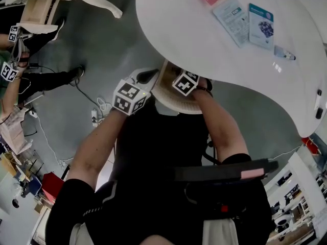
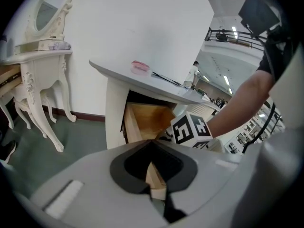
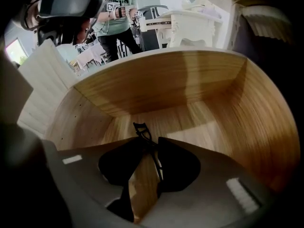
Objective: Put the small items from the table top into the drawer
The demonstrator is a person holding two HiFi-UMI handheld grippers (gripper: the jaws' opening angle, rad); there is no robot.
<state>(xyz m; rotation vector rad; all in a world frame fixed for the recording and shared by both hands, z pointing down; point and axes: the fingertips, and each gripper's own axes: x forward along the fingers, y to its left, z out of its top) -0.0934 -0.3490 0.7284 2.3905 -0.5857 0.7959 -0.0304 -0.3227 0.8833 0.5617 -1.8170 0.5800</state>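
Both grippers reach under the white table top, the right one inside the open drawer.

In the head view, the table top (image 1: pixel 204 40) hides the drawer (image 3: pixel 166 84) and both sets of jaws; only two forearms stretched under its edge and the marker cubes show. The right gripper (image 3: pixel 148 146) is inside the wooden drawer, its jaws partway in and clamped on a thin black eyelash curler (image 3: pixel 141 128). The left gripper (image 2: pixel 150 163) faces the drawer from outside, tips together on nothing. Print on the packets (image 1: pixel 232 15) lying on the table is too small to read.
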